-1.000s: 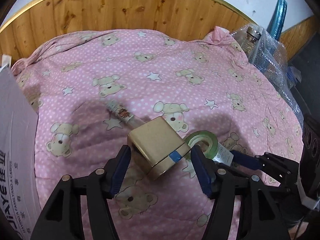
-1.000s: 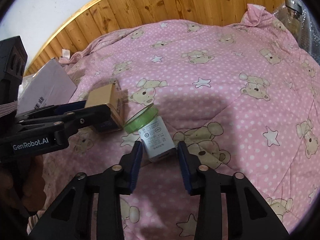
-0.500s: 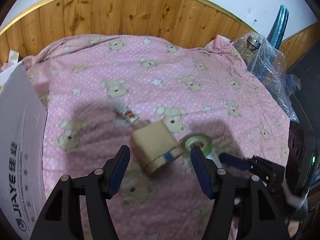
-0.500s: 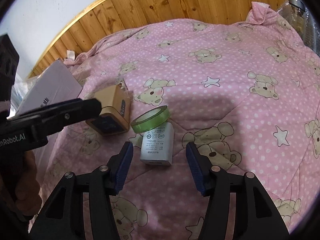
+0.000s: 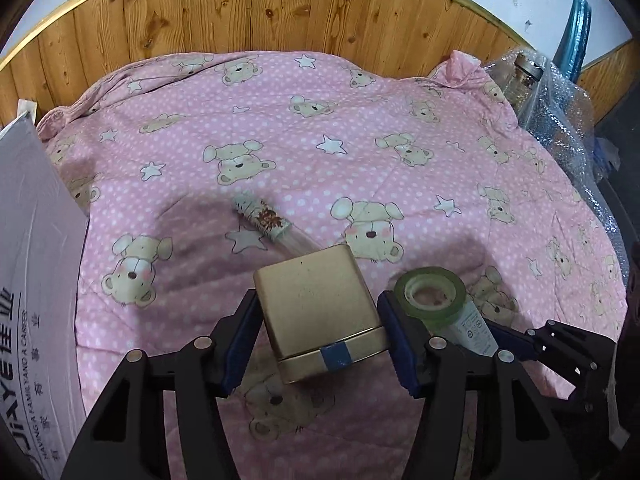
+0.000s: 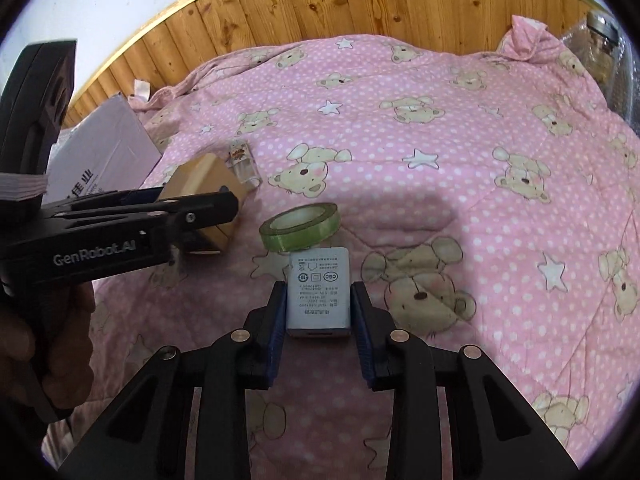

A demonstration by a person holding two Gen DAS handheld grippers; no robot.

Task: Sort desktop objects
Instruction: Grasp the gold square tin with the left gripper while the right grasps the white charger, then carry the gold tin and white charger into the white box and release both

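A pink quilted bedspread printed with bears and stars [image 5: 360, 128] covers the work surface, backed by a wooden plank headboard [image 5: 256, 12]. A white cardboard box with printed lettering [image 5: 32, 272] lies along the left edge of the bedspread. A bubble-wrapped glass jar [image 5: 528, 76] sits at the far right corner.

The left gripper [image 5: 318, 330] is spread wide, with both blue pads set against the 2 opposite sides of a gold square metal tin with a blue tape strip [image 5: 316, 304]. The tin fills the gap between the jaws; whether the pads press it firmly cannot be told. In the right wrist view the tin [image 6: 204, 188] appears beyond the left gripper's black frame, which a person's hand [image 6: 52, 344] grips.

The right gripper [image 6: 319, 308] is narrowed onto a white rectangular power adapter with printed markings [image 6: 319, 292], pinching its 2 long sides.

A green roll of adhesive tape [image 6: 300, 226] touches the far end of the adapter, just beside the tin.

A small white patterned tube with a clear cap [image 5: 266, 220] lies on the bedspread just beyond the tin.
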